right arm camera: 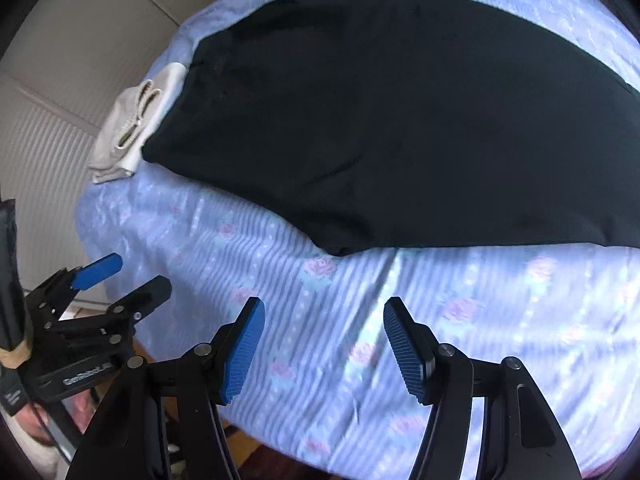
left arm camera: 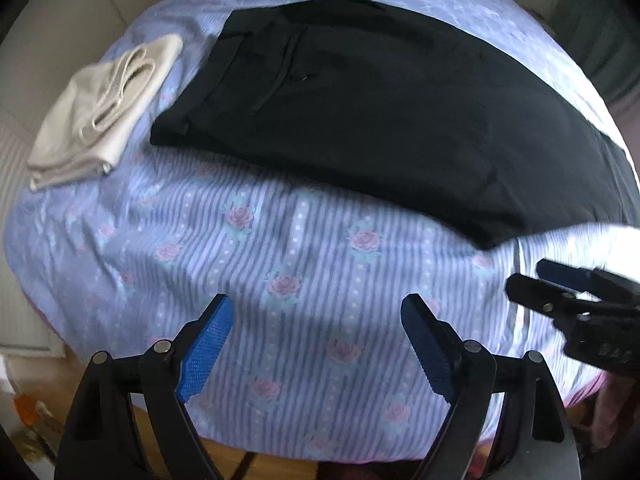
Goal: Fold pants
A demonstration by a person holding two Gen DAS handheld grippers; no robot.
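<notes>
The black pants (left arm camera: 360, 120) are lying flat across the far half of the bed (left arm camera: 280, 280), over its blue rose-striped sheet, with the waistband end toward the left and the legs running off to the right. A folded cream garment (left arm camera: 104, 108) is sitting just beside the waistband end, apparently not touching it in the left view (in the right view the pants hide part of it, so contact is hard to judge).

Both tools are hovering over bare sheet on the near side. The left tongs (left arm camera: 318, 344) are standing spread wide and gripping nothing; the right tongs (right arm camera: 324, 344) are likewise spread and empty, well short of the dark fabric.

The cloth is looking thin, soft and limp, lying almost without wrinkles, so it is likely light and will sag and drape as soon as it is lifted. It may also slide a little over the smooth sheet when tugged. The sensible places to pinch are probably the near edge, one tool at the waistband corner (left arm camera: 158, 138) and the other along the near hem (right arm camera: 336, 250), taking all layers together.
</notes>
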